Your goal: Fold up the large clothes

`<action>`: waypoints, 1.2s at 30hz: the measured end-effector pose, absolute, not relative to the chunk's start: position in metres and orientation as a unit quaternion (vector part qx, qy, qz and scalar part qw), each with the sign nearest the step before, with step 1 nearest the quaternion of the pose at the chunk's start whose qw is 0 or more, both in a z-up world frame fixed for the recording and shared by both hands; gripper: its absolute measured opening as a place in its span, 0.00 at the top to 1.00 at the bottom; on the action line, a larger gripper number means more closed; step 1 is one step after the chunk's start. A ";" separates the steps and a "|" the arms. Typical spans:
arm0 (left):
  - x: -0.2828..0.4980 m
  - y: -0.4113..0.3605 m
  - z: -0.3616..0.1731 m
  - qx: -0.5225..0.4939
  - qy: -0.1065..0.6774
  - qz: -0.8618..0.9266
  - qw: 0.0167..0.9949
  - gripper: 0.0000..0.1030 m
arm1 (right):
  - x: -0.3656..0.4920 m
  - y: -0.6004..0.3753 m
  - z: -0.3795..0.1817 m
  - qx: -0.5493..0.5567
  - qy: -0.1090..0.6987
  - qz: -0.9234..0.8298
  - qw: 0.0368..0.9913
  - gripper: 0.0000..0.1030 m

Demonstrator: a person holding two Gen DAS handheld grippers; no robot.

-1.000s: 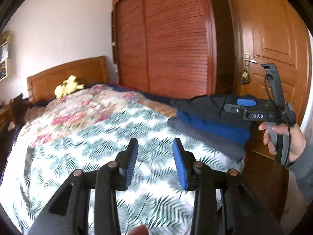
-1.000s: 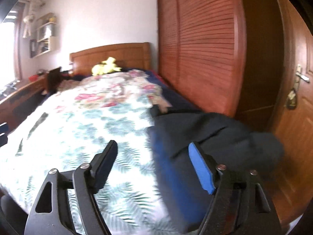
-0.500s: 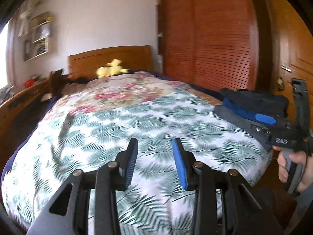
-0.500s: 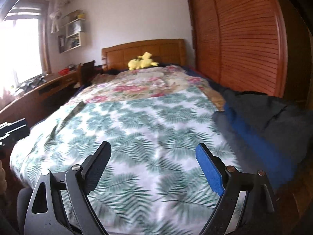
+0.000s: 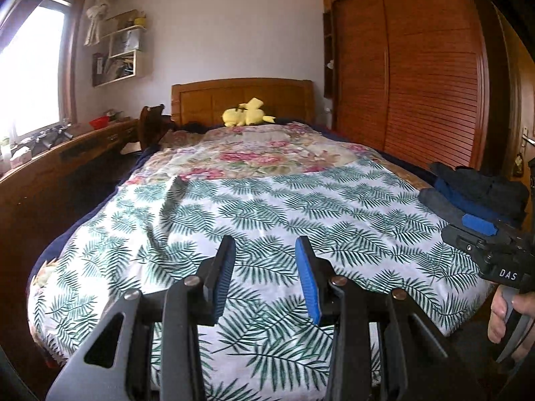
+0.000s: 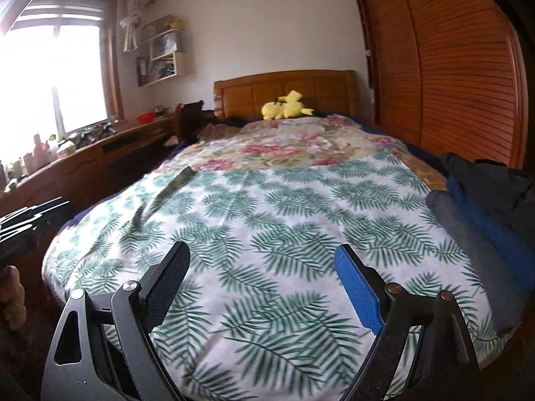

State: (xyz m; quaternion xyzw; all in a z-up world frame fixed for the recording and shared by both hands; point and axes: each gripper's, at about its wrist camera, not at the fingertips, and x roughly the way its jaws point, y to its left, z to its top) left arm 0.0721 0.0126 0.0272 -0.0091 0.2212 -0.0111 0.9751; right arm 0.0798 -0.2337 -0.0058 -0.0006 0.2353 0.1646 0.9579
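A stack of folded dark clothes (image 5: 474,193), grey under blue under black, lies on the bed's right edge; it also shows in the right wrist view (image 6: 488,207). My left gripper (image 5: 264,250) is open and empty above the foot of the bed. My right gripper (image 6: 262,260) is wide open and empty above the leaf-print bedspread (image 6: 267,220). The right gripper's body (image 5: 491,254), held in a hand, shows at the right of the left wrist view. No unfolded garment shows on the bedspread (image 5: 267,207).
A floral quilt (image 5: 267,153) and a yellow plush toy (image 5: 247,117) lie near the wooden headboard (image 5: 240,100). A desk (image 5: 57,167) runs along the left wall under the window. A louvred wardrobe (image 5: 418,83) stands close on the right.
Both grippers have swung left, away from the clothes stack and the door, and now face up the length of the bed. Their jaws have stayed open.
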 end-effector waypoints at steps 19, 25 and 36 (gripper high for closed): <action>0.054 0.033 0.056 -0.014 0.177 0.016 0.984 0.64 | 0.052 -0.202 0.033 0.003 0.175 0.189 0.966 0.13; 0.047 0.031 0.071 -0.011 0.162 0.013 0.987 0.63 | 0.044 -0.203 0.051 0.002 0.154 0.185 0.971 0.13; 0.041 0.022 0.075 -0.015 0.154 0.008 0.988 0.63 | 0.036 -0.208 0.054 0.002 0.145 0.168 0.975 0.13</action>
